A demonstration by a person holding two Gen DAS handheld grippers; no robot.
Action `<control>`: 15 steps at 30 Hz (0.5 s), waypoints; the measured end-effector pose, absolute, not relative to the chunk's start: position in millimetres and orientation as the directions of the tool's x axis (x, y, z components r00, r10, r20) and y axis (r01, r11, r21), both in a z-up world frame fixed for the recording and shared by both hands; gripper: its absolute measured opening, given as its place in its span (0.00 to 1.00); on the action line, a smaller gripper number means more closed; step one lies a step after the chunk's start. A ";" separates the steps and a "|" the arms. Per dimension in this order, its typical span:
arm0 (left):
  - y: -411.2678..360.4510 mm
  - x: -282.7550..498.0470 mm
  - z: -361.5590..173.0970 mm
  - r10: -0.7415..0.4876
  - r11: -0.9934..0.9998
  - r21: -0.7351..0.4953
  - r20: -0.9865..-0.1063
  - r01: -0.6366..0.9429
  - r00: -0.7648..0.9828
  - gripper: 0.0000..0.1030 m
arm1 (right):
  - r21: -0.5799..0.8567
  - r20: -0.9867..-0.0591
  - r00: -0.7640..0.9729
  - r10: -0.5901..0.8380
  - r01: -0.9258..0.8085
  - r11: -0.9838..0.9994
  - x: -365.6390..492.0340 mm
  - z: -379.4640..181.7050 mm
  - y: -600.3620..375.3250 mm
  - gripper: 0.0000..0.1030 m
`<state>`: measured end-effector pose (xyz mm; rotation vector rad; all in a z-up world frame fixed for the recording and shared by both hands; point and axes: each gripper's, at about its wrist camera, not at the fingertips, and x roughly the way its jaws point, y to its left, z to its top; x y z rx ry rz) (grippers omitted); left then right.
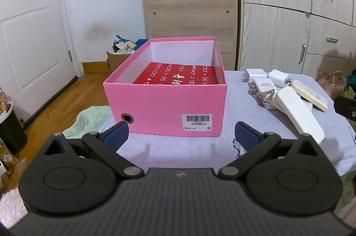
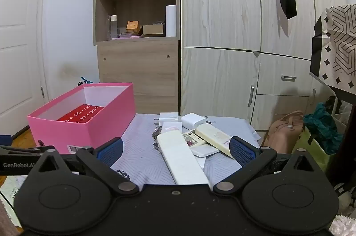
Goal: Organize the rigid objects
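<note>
Holding both grippers low over the desk (image 2: 142,160), nothing in either. My right gripper (image 2: 175,152) stands wide, jaws spread to either side of the long white remote (image 2: 181,160), which lies directly ahead with its long axis running away from me, near end between the pads. My left gripper (image 1: 181,135) is also wide, facing the short wall of the pink box (image 1: 169,109), close ahead and slightly left. Just past the remote: a cream remote (image 2: 213,138) angled across a smaller one, then white chargers (image 2: 192,120) and keys (image 1: 263,96) bunched together. Box sits left of the pile, open-topped, a red carton (image 1: 178,75) already inside. Judgement: right arm is nearer the pile; the remote's narrow width suits the jaws. Behind, shelf unit (image 2: 138,13) and wardrobe.
</note>
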<state>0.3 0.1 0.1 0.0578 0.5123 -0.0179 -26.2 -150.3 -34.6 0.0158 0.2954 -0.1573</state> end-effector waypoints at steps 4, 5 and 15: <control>0.0 0.3 0.0 0.002 0.998 0.057 -0.489 0.030 0.872 1.00 | -0.004 -0.292 0.944 -0.152 0.157 0.988 -24.5 -37.0 -148.1 1.00; -0.1 0.3 0.0 0.002 0.998 0.058 -0.489 0.030 0.872 1.00 | -0.005 -0.293 0.944 -0.153 0.158 0.987 -24.3 -37.7 -147.5 1.00; 2.4 0.6 -2.2 0.007 0.997 0.065 -0.491 0.029 0.871 1.00 | -0.024 -0.310 0.936 -0.169 0.170 0.985 -23.6 -36.0 -146.4 1.00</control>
